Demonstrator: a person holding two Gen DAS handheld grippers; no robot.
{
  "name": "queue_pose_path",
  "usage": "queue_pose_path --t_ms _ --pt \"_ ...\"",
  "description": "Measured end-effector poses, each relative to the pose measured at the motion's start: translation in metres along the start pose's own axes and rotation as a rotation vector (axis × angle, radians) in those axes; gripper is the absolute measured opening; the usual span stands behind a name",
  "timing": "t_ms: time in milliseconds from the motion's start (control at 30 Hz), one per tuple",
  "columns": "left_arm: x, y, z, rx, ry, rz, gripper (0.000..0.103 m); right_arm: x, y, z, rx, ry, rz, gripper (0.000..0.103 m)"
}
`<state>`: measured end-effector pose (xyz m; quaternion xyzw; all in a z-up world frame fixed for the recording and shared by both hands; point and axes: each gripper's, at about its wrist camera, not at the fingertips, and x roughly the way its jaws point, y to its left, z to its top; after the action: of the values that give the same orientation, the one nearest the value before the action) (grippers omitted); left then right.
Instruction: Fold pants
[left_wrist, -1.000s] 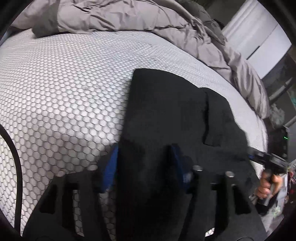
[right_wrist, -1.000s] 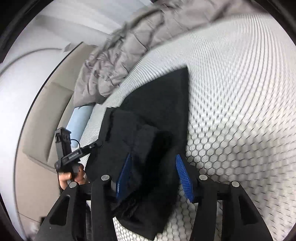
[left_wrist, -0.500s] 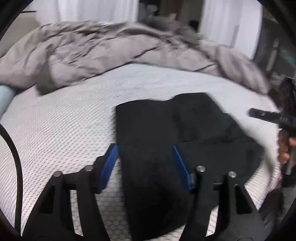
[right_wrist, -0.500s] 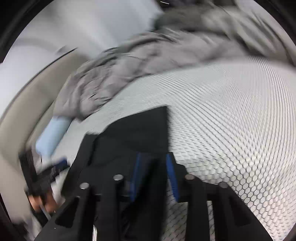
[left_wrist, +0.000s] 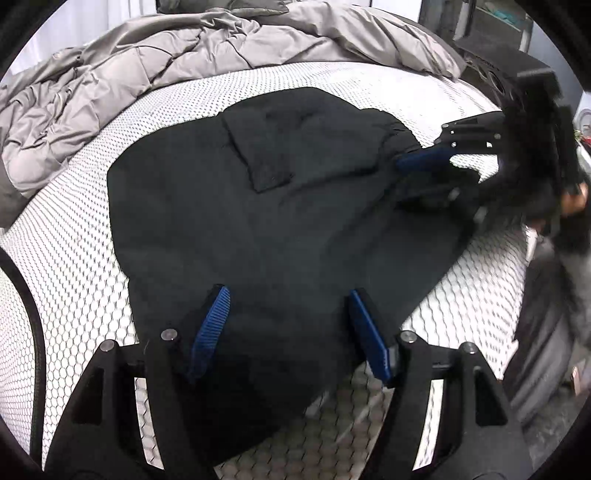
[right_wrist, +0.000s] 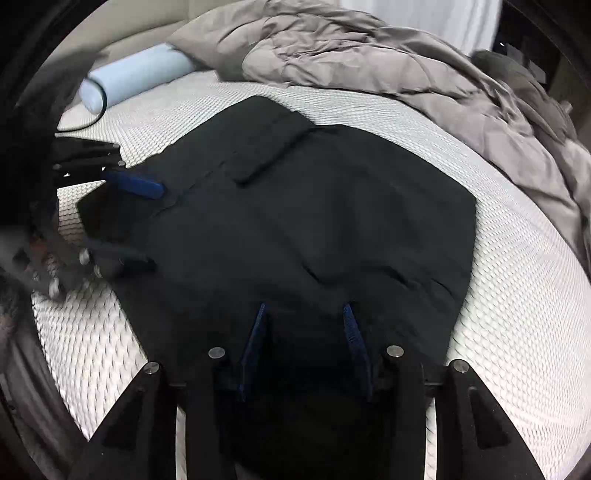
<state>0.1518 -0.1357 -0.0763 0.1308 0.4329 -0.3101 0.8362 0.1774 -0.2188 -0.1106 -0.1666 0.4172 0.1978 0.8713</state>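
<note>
Black pants (left_wrist: 280, 206) lie spread on the white honeycomb mattress (left_wrist: 74, 243), with a back pocket flap (left_wrist: 266, 155) showing. My left gripper (left_wrist: 288, 325) is open, its blue pads over the near edge of the pants. My right gripper (right_wrist: 304, 332) is open over the opposite edge of the pants (right_wrist: 314, 221). The right gripper also shows in the left wrist view (left_wrist: 424, 177) at the far right edge of the cloth. The left gripper shows in the right wrist view (right_wrist: 136, 225) at the left edge. Neither holds cloth that I can see.
A crumpled grey duvet (left_wrist: 155, 66) lies along the far side of the bed, also in the right wrist view (right_wrist: 388, 59). A light blue bolster (right_wrist: 136, 79) lies at the far left. The mattress edge (left_wrist: 517, 258) drops off at the right.
Both grippers have pulled back and swung round the pants. The right jaws narrowed half a second ago and have opened wider again. The pants now lie flatter.
</note>
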Motion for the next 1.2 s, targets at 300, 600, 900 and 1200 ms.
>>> queue_pose_path --t_ms 300,600,900,1200 --pt "-0.017 0.027 0.024 -0.132 -0.139 -0.004 0.072 -0.024 -0.016 0.013 0.140 -0.154 0.076 0.056" --pt "0.007 0.064 0.029 -0.222 -0.016 0.033 0.071 0.020 -0.032 0.024 0.094 0.013 -0.033 0.048" --pt "-0.020 0.077 0.046 -0.348 -0.111 0.096 0.061 -0.017 -0.046 0.038 0.232 -0.138 0.110 0.047" --pt "0.008 0.085 0.048 -0.313 -0.021 0.122 0.046 0.039 -0.032 0.051 0.089 0.075 -0.083 0.045"
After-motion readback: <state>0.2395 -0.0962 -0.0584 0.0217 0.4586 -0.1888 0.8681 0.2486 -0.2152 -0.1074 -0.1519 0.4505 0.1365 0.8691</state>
